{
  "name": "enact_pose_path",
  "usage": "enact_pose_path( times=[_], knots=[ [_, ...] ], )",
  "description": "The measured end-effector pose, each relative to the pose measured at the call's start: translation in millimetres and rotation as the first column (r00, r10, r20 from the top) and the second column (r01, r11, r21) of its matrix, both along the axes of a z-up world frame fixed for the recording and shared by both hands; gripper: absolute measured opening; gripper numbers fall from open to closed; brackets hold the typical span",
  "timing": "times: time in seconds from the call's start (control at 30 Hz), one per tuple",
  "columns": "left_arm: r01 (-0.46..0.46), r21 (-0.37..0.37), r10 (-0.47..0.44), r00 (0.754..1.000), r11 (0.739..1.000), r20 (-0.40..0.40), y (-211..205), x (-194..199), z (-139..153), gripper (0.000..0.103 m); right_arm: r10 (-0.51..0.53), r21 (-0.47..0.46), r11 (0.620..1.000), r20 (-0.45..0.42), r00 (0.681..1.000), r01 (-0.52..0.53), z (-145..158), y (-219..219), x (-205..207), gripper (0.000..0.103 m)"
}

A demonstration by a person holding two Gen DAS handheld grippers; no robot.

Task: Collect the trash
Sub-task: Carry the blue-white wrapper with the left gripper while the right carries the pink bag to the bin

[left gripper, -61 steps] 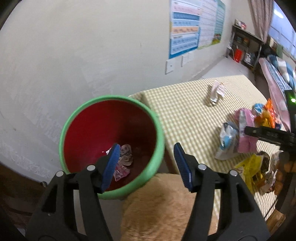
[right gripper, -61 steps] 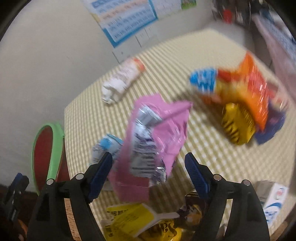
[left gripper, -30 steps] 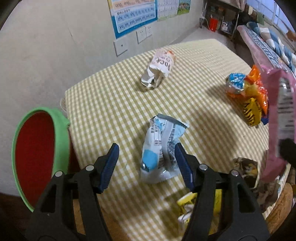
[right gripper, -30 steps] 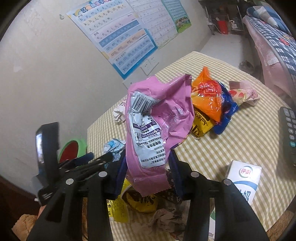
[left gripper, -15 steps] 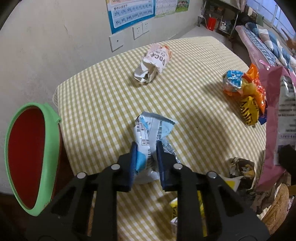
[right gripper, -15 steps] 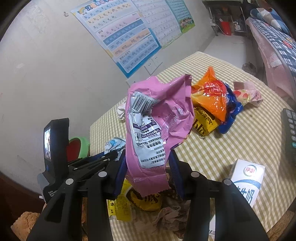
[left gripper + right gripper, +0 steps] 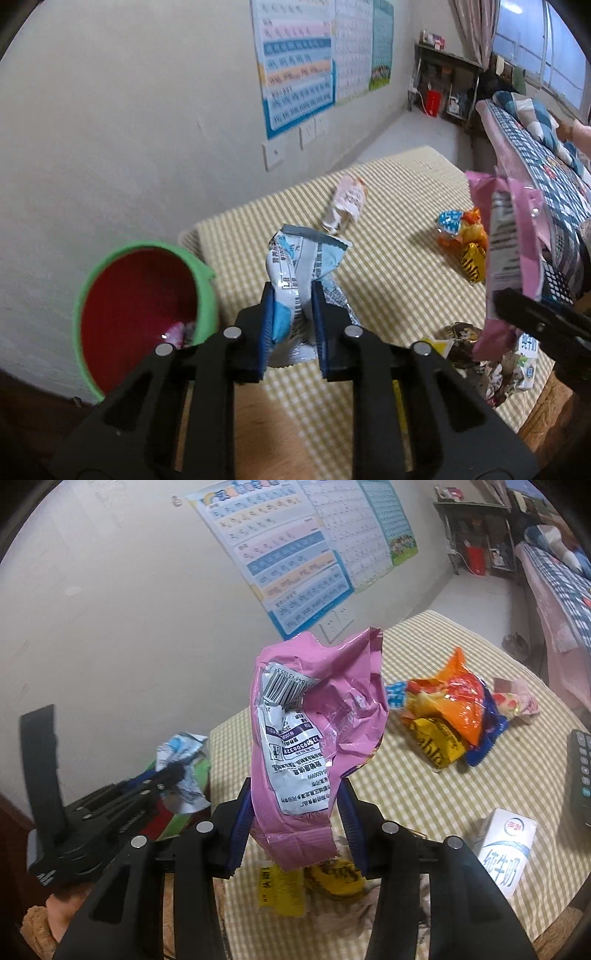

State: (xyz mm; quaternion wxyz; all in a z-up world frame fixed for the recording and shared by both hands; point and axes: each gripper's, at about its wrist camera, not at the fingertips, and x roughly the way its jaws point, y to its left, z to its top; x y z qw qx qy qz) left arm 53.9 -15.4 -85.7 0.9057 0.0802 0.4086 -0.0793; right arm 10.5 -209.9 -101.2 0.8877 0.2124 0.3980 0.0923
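My left gripper point(image 7: 292, 295) is shut on a crumpled blue and white wrapper point(image 7: 301, 258) and holds it above the checked table. The green bin with a red inside point(image 7: 140, 310) stands off the table's left edge, below and left of that wrapper. My right gripper point(image 7: 295, 794) is shut on a tall pink snack bag point(image 7: 317, 720) lifted clear of the table. The same pink bag point(image 7: 513, 240) shows at the right of the left wrist view. In the right wrist view the left gripper point(image 7: 162, 775) with its wrapper point(image 7: 181, 753) is at the left.
On the checked table point(image 7: 388, 236) lie a pink-white wrapper point(image 7: 347, 201), an orange, yellow and blue pile of packets point(image 7: 450, 716), a white milk carton point(image 7: 506, 849), yellow wrappers point(image 7: 332, 878) at the near edge and a dark remote point(image 7: 580, 771). A wall with posters is behind.
My left gripper closed on the blue and white wrapper and lifted it off the table. The right gripper kept the pink bag and rose slightly.
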Motion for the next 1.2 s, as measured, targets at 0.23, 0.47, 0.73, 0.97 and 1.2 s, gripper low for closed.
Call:
enact_pose_path(
  times=[0.23,0.47,0.73,0.97,1.2],
  knots=[
    [-0.022,-0.016,0.022,0.998,1.0,0.06,25,-15,24,0.019,0.039,-0.024,0.999,0.029,0.999,-0.038,16,22,-2,0.045],
    [-0.05,-0.042,0.053,0.995,0.998,0.087,46,-21,34,0.019,0.071,-0.05,0.996,0.045,0.996,-0.068,28,40,-4,0.045],
    [-0.059,-0.052,0.065,0.992,0.997,0.109,59,-26,38,0.02,0.099,-0.077,0.992,0.046,0.994,-0.095,32,56,-7,0.045],
    [-0.077,-0.057,0.084,0.989,0.995,0.121,72,-27,39,0.02,0.126,-0.095,0.988,0.041,0.991,-0.122,33,69,-5,0.045],
    [-0.111,-0.07,0.119,0.986,0.991,0.118,84,-29,37,0.019,0.147,-0.11,0.984,0.034,0.989,-0.142,33,79,-4,0.046]
  ],
)
